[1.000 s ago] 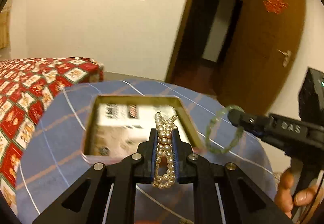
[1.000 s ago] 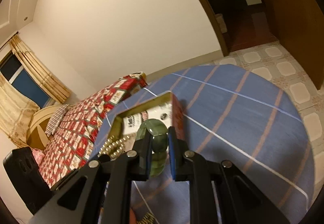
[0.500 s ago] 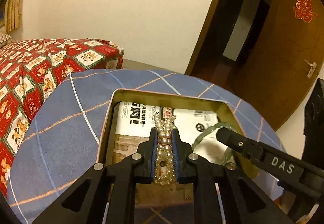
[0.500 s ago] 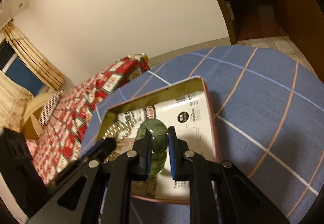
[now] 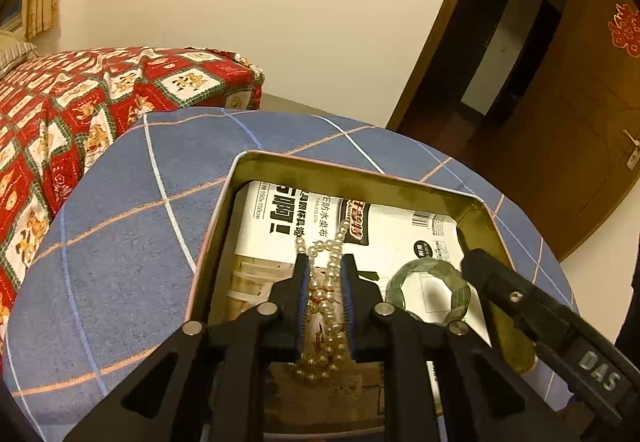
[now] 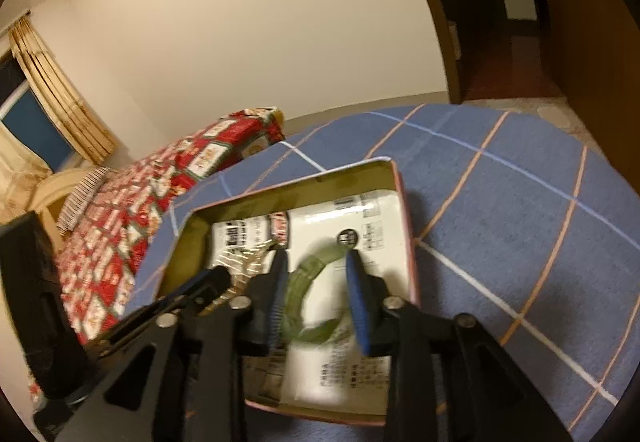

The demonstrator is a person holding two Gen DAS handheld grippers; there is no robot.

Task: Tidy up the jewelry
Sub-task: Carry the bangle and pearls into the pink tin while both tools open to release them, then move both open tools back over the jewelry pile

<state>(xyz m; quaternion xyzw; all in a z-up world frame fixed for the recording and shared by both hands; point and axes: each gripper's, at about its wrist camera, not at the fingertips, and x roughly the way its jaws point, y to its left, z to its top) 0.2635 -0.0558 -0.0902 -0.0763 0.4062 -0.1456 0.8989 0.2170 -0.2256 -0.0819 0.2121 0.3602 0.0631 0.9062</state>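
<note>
An open gold tin point(image 5: 352, 170) sits on the round table. My left gripper point(image 5: 325, 266) hangs over its near left part. Its jaws are opening, and the pearl necklace point(image 5: 326, 306) hangs loosely between the blue pads. In the right wrist view the right gripper point(image 6: 316, 258) stands over the tin with its jaws opening wide. The green bracelet point(image 6: 296, 294) lies blurred between the fingers, free of both pads. In the left wrist view the bracelet point(image 5: 459, 296) rests on the printed paper point(image 5: 400, 230) in the tin, with one right-gripper finger point(image 5: 480, 266) beside it.
A blue checked cloth point(image 5: 140, 222) covers the table. A bed with a red patterned cover point(image 5: 80, 90) stands to the left. A wooden door point(image 5: 580, 102) and a dark doorway are at the right. The left gripper's finger point(image 6: 216, 276) shows in the right wrist view.
Both grippers came forward and down over the tin. The right jaws spread and let go of the green bracelet, which now lies in the tin. The left jaws widened a little around the pearls.
</note>
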